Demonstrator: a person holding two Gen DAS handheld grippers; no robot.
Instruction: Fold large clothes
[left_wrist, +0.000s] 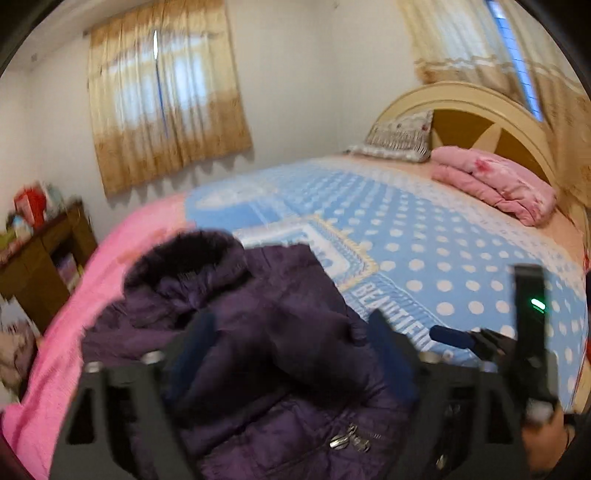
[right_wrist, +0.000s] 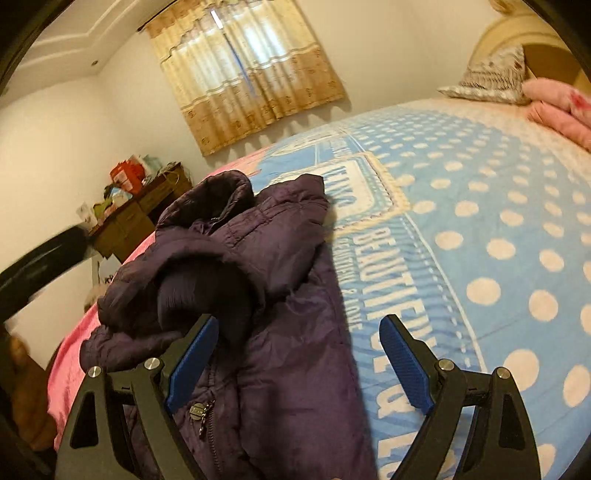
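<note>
Left wrist view: a dark purple padded jacket (left_wrist: 258, 332) fills the lower centre on the blue polka-dot bedspread (left_wrist: 461, 258), its long axis running from the zip pull at the bottom up to the fur-trimmed hood (left_wrist: 184, 258) at centre left; the left gripper (left_wrist: 291, 332), blurred, hangs over it with fingers spread wide and empty. Right wrist view: the jacket (right_wrist: 258, 295) lies lower left to centre, collar pointing toward the curtained window (right_wrist: 247, 74) at the top, with a sleeve cuff (right_wrist: 199, 291) folded across its chest; the right gripper (right_wrist: 299, 350) is wide open, its left pad over the jacket and its right pad over the bedspread (right_wrist: 498, 240).
</note>
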